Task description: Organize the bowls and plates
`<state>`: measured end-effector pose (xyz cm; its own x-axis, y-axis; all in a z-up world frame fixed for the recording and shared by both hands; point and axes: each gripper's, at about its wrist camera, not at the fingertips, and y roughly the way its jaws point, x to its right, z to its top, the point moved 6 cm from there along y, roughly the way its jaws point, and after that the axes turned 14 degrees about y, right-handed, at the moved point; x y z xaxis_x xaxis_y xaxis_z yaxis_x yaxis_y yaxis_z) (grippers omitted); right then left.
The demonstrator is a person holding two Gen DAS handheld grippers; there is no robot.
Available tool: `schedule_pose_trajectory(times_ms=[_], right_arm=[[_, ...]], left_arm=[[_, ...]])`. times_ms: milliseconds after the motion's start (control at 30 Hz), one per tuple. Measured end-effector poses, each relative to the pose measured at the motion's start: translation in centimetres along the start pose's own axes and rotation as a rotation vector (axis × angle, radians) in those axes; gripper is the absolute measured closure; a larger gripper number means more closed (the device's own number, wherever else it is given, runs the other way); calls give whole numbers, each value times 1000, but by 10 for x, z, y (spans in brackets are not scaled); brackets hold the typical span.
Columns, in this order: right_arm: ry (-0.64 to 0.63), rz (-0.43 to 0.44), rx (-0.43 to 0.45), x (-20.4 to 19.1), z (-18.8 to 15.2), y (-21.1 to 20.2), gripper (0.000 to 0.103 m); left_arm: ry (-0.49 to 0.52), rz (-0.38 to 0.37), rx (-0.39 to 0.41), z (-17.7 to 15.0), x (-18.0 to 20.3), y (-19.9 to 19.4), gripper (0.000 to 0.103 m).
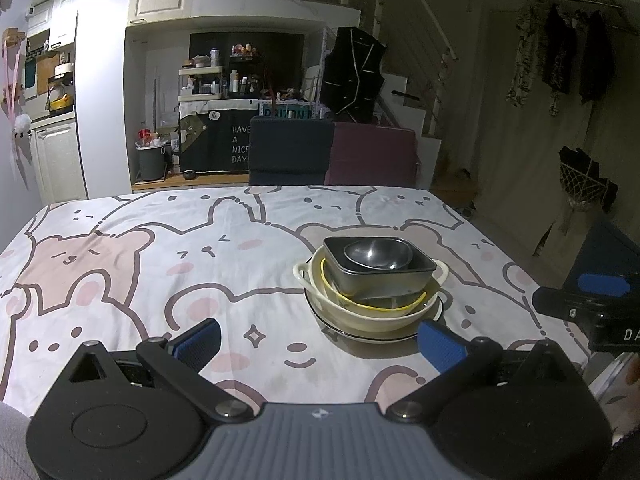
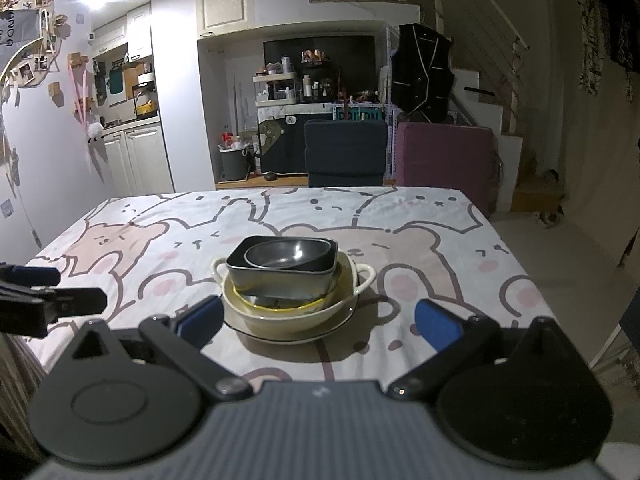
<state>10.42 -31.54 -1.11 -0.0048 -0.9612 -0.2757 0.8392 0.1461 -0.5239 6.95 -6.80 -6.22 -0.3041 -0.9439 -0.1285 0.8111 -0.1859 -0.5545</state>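
Between my two grippers, stacked dishes wait on bear-print tablecloth. My left gripper spread wide, blue pads apart, holding nothing. My right gripper likewise wide open, empty. Just ahead of both: white plate at bottom, cream two-handled bowl on it, dark square dish tilted inside, round metal bowl nested on top. Beyond table's far edge, navy chair and maroon chair side by side.
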Motion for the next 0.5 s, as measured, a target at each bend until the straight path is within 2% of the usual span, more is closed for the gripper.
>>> schedule_pose_trajectory(times_ms=[500], right_arm=[[-3,3,1,-2,-1,0,1]], left_arm=[[0,0,0,1,0,0,0]])
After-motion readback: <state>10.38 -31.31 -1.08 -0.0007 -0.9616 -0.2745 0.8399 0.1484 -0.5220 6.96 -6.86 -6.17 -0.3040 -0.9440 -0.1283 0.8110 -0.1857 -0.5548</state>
